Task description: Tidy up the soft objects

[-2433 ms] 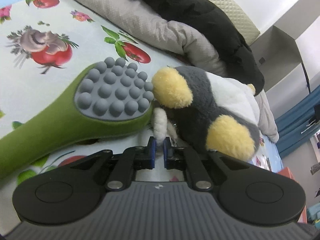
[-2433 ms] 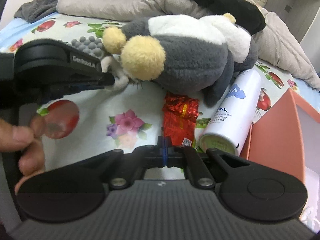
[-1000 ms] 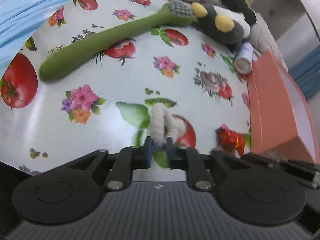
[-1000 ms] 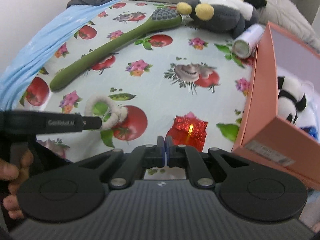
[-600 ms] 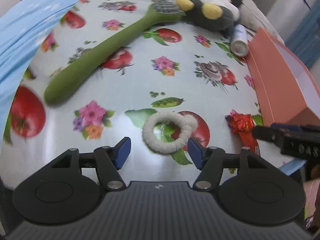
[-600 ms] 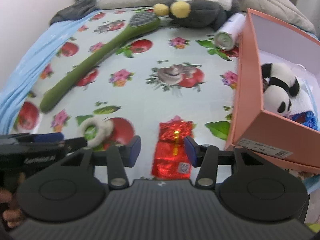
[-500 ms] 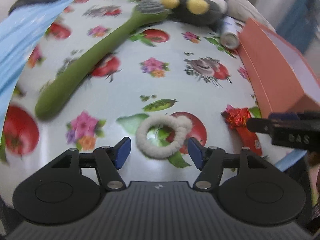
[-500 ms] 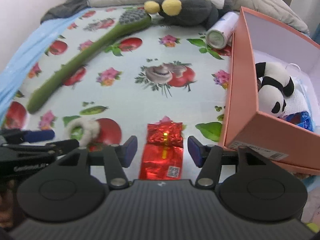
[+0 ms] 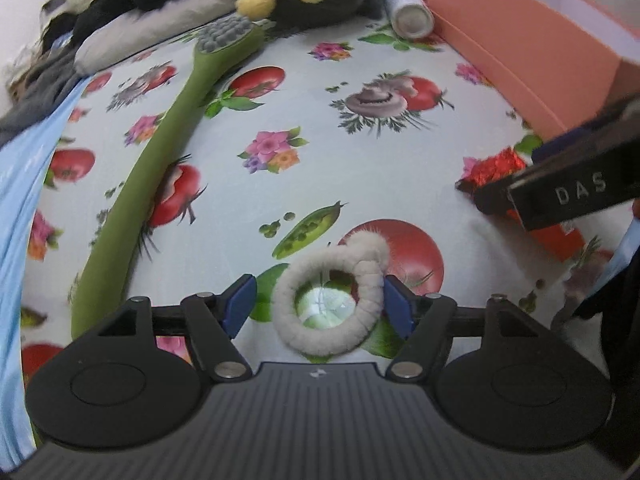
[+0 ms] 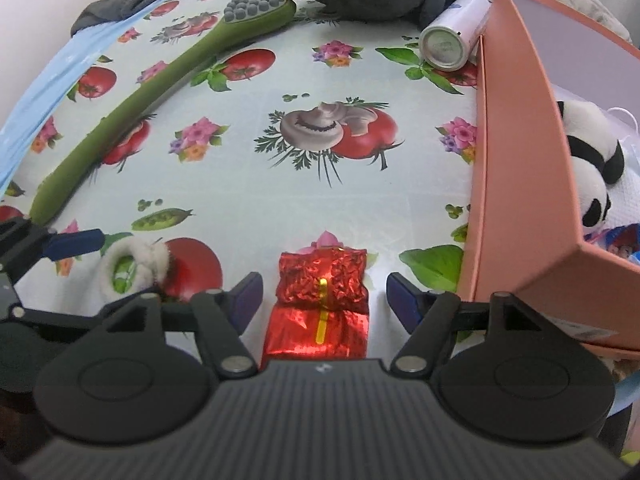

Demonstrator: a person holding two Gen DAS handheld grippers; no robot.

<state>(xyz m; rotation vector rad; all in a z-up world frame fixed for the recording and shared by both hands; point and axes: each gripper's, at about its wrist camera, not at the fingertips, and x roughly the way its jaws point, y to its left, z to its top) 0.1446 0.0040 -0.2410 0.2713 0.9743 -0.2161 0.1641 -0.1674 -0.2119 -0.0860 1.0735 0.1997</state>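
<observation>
My left gripper (image 9: 316, 302): jaws opening, fluffy ring (image 9: 330, 294) lying loose between them, lower centre. My right gripper (image 10: 324, 294): jaws opening, red foil packet (image 10: 320, 300) between, unpressed. Pink box (image 10: 516, 168), right edge.

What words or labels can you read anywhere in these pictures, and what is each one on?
"DAS": white letters on the side of the right gripper, seen from the left wrist.
Pink box: a white sticker on its front edge, too small to read.
Red foil packet: no readable print.
White can: blue marks too blurred to read.
</observation>
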